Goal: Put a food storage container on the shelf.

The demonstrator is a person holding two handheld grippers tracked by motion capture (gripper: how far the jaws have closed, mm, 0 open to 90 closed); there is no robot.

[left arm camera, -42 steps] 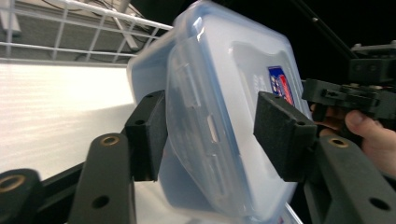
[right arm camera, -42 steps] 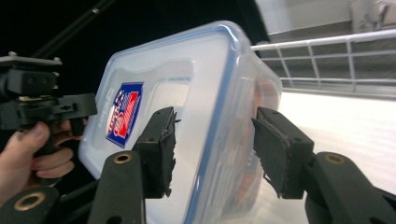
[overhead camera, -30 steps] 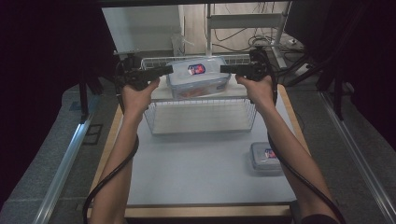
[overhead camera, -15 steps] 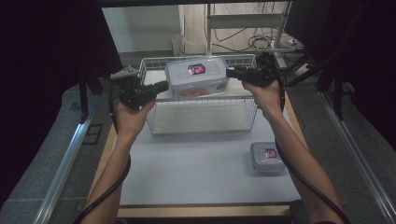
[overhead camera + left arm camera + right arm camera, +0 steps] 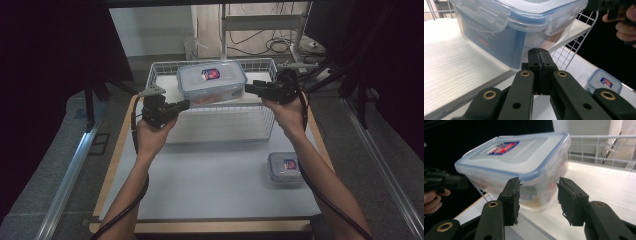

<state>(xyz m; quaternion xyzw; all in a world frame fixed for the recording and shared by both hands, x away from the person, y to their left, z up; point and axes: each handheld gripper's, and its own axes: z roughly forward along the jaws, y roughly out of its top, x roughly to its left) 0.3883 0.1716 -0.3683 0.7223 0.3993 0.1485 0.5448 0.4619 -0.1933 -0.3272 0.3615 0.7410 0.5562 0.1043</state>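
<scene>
A large clear container [image 5: 211,80] with a blue-rimmed lid and a red label rests on a white board inside the white wire basket [image 5: 156,70]. My left gripper [image 5: 184,104] hangs just left of it and lower, shut with nothing in it. In the left gripper view its closed jaws [image 5: 539,53] point at the container's side [image 5: 499,37]. My right gripper [image 5: 249,89] is at the container's right end. Its jaws have just been closing, but they stand open [image 5: 537,187] with the container's corner [image 5: 534,195] just ahead and the pads off it.
A small lidded container [image 5: 285,168] lies on the white mat near the table's right edge, also seen in the left gripper view [image 5: 603,82]. Metal frame legs and cables [image 5: 280,45] stand behind the basket. Dark curtains flank the table.
Both grippers held the large container by its ends above the basket. The left one has let go, drawn back left and down, and shut. The right one has eased away.
</scene>
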